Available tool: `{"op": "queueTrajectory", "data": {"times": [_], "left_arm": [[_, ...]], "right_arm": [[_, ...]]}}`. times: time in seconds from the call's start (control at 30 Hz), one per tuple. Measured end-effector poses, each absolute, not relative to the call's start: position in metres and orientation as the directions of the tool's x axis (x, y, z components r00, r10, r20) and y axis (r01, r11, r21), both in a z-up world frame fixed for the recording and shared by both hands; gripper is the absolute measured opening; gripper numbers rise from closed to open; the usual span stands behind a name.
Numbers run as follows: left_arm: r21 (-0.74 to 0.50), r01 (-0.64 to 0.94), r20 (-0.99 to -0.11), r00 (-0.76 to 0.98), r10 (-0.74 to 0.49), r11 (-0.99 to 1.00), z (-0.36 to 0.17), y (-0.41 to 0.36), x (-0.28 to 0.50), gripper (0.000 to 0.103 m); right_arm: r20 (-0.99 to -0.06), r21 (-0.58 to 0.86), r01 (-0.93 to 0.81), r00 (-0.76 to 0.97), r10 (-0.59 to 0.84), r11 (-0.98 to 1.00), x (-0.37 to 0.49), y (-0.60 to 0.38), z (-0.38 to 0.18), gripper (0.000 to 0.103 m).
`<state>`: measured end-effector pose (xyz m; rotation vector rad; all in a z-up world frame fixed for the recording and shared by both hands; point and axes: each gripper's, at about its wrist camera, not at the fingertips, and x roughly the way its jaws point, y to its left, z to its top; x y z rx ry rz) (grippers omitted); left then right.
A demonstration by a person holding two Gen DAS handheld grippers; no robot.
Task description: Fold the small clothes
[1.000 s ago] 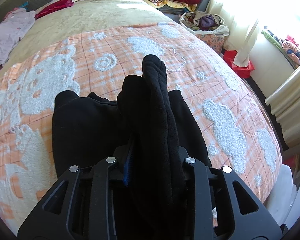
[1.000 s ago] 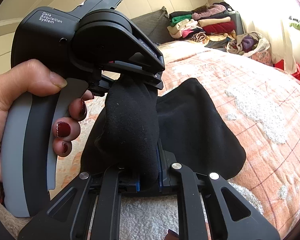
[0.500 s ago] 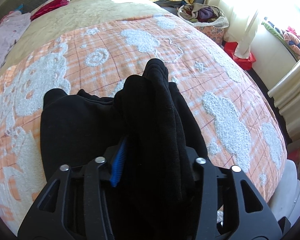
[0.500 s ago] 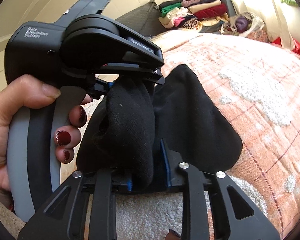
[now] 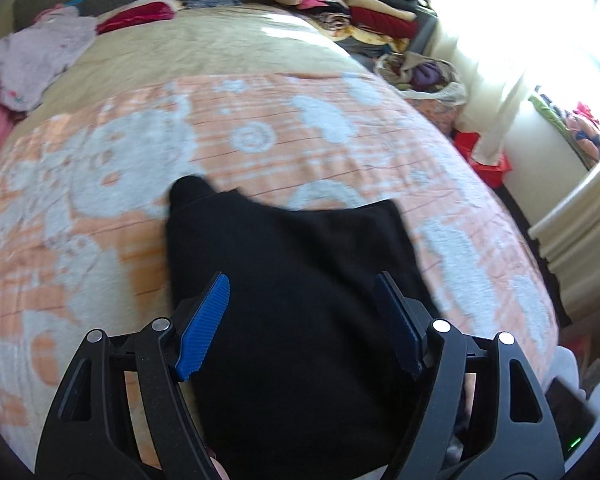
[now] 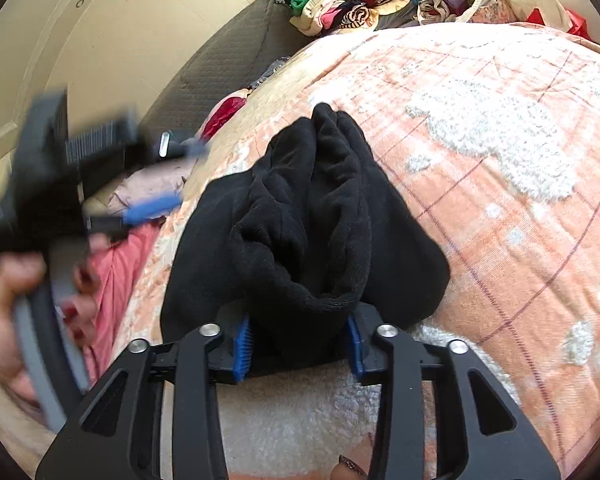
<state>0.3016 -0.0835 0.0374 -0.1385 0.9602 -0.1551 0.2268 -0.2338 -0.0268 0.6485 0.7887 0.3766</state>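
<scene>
A small black fleece garment (image 5: 296,280) lies on the orange and white bedspread (image 5: 100,184). In the left wrist view my left gripper (image 5: 302,292) is wide open above it, blue pads apart, holding nothing. In the right wrist view the garment (image 6: 308,216) is bunched into folds, and my right gripper (image 6: 300,340) has its jaws partly apart around the near edge of the bunch, which fills the gap between the pads. The left gripper (image 6: 156,184) shows blurred at the left, lifted clear of the cloth.
Folded clothes (image 5: 348,4) are stacked beyond the bed's far corner, with a bag of clothes (image 5: 424,76) beside them. Pink and lilac garments (image 5: 32,60) lie at the far left. A curtain and window ledge (image 5: 560,152) stand to the right.
My left gripper has opened, let go of the black garment and pulled away to the left. My right gripper's jaws have widened around the bunch. The cloth has dropped onto the bed.
</scene>
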Motion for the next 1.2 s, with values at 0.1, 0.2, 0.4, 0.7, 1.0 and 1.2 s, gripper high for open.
{"op": "queueTrajectory", "data": {"times": [0.1,0.2,0.4,0.7,1.0,1.2], "left_arm": [[-0.173,0.027,-0.814,0.559,-0.158,0.985,0.024,-0.059,0.288,0.067],[-0.188,0.018,-0.823,0.542,-0.168,0.982,0.012,-0.045,0.274,0.067],[-0.193,0.035,-0.823,0.538,-0.181,0.981,0.006,-0.042,0.258,0.067],[-0.196,0.052,-0.822,0.536,-0.193,0.979,0.006,-0.046,0.255,0.067],[-0.206,0.067,-0.815,0.540,-0.209,0.976,0.010,-0.051,0.252,0.067],[-0.203,0.078,-0.828,0.518,-0.214,0.976,0.002,-0.060,0.254,0.067]], "right_arm": [[-0.497,0.700,-0.095,0.647,0.578,0.708,0.231,-0.240,-0.019,0.062],[-0.489,0.705,-0.115,0.635,0.598,0.699,0.243,-0.245,-0.011,0.068],[-0.539,0.687,-0.154,0.548,0.640,0.710,0.273,-0.238,-0.017,0.068],[-0.564,0.680,-0.169,0.502,0.656,0.714,0.298,-0.233,-0.021,0.056],[-0.553,0.567,-0.295,0.555,0.621,0.769,0.290,-0.222,0.009,0.018],[-0.686,0.390,-0.264,0.555,0.470,0.882,0.296,-0.216,-0.007,0.025]]}}
